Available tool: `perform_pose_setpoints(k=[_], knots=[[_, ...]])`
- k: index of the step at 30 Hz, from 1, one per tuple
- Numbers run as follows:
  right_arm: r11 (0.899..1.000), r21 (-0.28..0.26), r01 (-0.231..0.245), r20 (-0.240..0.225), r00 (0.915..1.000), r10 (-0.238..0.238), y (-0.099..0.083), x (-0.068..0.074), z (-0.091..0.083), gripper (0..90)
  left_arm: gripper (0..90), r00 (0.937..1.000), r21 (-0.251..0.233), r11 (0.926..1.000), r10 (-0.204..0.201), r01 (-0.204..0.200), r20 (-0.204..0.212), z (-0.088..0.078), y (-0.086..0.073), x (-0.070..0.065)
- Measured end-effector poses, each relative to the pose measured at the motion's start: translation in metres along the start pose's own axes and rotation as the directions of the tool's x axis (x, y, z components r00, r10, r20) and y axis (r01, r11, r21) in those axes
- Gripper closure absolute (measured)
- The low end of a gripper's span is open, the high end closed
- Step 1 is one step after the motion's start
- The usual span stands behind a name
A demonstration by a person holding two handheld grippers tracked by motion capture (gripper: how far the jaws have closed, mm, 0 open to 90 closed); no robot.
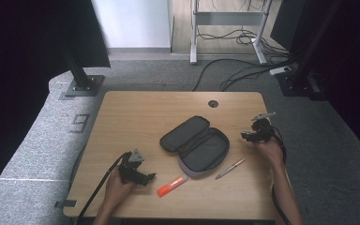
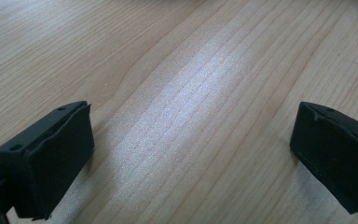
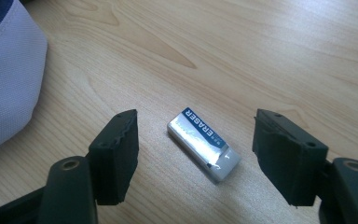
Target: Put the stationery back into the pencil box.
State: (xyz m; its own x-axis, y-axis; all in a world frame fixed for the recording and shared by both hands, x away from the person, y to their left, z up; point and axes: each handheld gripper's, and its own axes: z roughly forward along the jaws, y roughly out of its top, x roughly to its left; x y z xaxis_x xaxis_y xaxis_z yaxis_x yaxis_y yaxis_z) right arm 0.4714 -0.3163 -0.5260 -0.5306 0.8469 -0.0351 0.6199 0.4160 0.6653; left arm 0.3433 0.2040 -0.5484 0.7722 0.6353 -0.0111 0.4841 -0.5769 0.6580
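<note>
Where right claw straddles eraser: "ERASER".

Overhead view; two close tabletop views

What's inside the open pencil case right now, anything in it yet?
In the high view the pencil case lies unzipped and spread flat, and both halves show dark lining with nothing visible on it. Any inner pockets are too dark to check. The eraser lies on the table between the right gripper's open jaws.
</note>
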Motion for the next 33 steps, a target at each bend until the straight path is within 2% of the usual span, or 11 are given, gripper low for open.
perform_pose_setpoints(k=[5,11,14,17,22,27,33], knots=[[1.000,0.014,0.001,-0.011,0.9999,0.000,-0.001,-0.003,0.005,35.0,0.0,1.0000,0.000,1.0000,0.000,0.000,0.000,0.000,0.000,0.000],[0.999,0.041,-0.002,-0.019,0.9998,0.003,-0.003,-0.005,0.012,43.6,0.0,1.0000,0.000,1.0000,0.000,0.000,0.000,0.000,0.000,0.000],[0.999,0.032,-0.019,-0.041,0.9990,0.020,-0.004,-0.006,0.012,49.7,0.0,1.0000,0.000,1.0000,0.000,0.000,0.000,0.000,0.000,0.000],[0.999,0.027,-0.030,-0.036,0.9989,0.031,-0.005,-0.006,0.011,55.5,0.0,1.0000,0.000,1.0000,0.000,0.000,0.000,0.000,0.000,0.000],[0.998,0.030,-0.059,-0.028,0.9978,0.060,-0.005,-0.006,0.010,70.1,0.0,1.0000,0.000,1.0000,0.000,0.000,0.000,0.000,0.000,0.000],[0.995,0.035,-0.089,-0.013,0.9959,0.089,-0.005,-0.004,0.009,71.9,0.0,1.0000,0.000,1.0000,0.000,0.000,0.000,0.000,0.000,0.000],[0.994,0.039,-0.100,0.007,0.9950,0.099,-0.004,-0.003,0.008,72.2,0.0,1.0000,0.000,1.0000,0.000,0.000,0.000,0.000,0.000,0.000]])
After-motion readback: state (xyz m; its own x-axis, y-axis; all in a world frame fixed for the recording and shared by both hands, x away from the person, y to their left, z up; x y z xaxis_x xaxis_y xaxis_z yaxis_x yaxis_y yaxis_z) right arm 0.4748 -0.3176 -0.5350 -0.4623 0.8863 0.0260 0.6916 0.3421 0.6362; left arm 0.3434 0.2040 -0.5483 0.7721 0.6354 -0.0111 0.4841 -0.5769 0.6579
